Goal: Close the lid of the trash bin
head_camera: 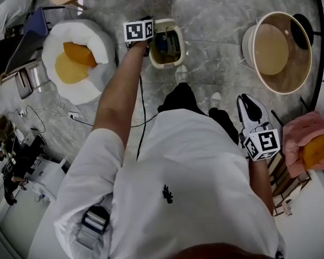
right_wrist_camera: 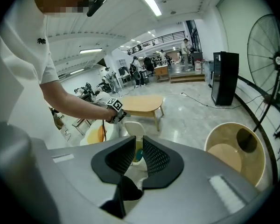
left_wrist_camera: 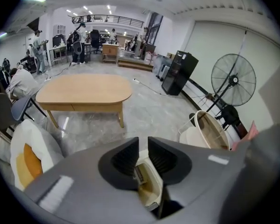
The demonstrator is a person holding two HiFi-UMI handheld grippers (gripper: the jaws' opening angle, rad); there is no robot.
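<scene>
Jaws on the left gripper stand a narrow slit apart, right over the cream trash bin, which sits on the grey floor at 12 o'clock from the person. A pale edge shows in the slit, though I can't tell whether it touches. The bin's lid stands upright, open. The right gripper hangs at 4 o'clock by the hip, its jaws likewise barely parted and holding nothing. A round tub sits at 2 o'clock.
</scene>
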